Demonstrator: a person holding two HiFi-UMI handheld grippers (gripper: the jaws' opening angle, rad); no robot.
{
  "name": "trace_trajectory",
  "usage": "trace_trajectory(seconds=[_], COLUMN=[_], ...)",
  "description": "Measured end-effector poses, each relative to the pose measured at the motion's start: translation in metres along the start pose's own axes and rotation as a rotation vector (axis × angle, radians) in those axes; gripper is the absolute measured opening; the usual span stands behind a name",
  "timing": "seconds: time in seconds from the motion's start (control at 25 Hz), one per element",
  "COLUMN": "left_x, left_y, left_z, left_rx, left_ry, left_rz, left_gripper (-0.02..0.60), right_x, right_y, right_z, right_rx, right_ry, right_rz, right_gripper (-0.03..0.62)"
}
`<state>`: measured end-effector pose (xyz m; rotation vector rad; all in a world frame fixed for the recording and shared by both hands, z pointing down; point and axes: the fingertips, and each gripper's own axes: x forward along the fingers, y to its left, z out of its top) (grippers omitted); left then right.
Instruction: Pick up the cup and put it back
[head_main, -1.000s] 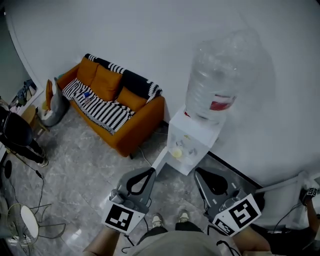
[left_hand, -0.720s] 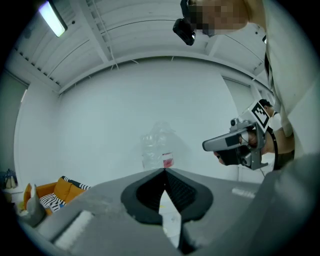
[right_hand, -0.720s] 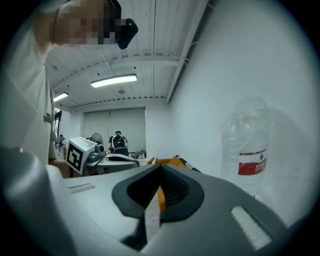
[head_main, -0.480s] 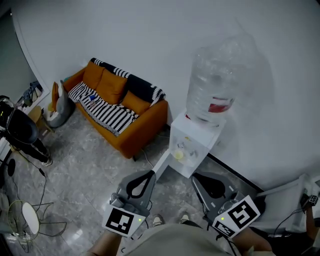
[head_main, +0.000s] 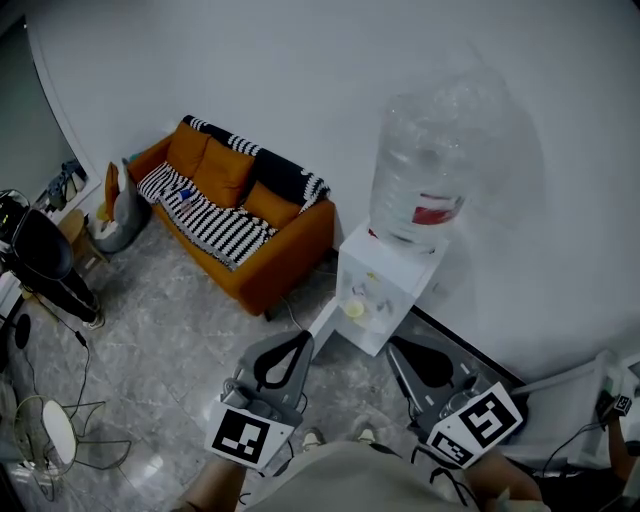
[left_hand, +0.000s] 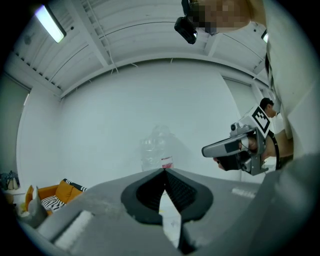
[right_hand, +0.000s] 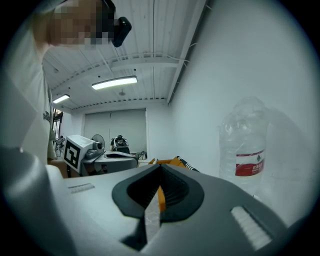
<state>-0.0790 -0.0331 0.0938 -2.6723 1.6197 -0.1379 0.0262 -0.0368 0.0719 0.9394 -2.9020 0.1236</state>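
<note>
Left gripper (head_main: 300, 343), right gripper (head_main: 397, 348): lower centre, jaws closed together, nothing held.
Cup (head_main: 354, 310): yellowish, apparently set in the water dispenser (head_main: 390, 270) recess, centre frame.
Risk: cup may be toppled if approached unopened, or crushed if squeezed hard.

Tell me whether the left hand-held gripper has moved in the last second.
No: the left hand-held gripper keeps its place just below-left of the water dispenser.

Orange sofa (head_main: 285, 255) w/ striped blanket (head_main: 215, 225) by wall (head_main: 300, 70); water dispenser (head_main: 385, 275) beside it, clear bottle (head_main: 430, 165) on top.
</note>
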Motion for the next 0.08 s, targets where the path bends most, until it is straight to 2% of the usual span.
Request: trace_trajectory(seconds=[0.08], left_x=[0.0013], left_y=[-0.0029], left_z=[0.0033], left_rx=[-0.006], left_ry=[-0.009], left_rz=[-0.002], left_gripper=[0.002], right_x=[-0.0015], right_y=[-0.0004], right_z=[-0.0004], right_rx=[0.002], right_ry=[-0.002], right_rz=[-0.002], right_gripper=[0.003])
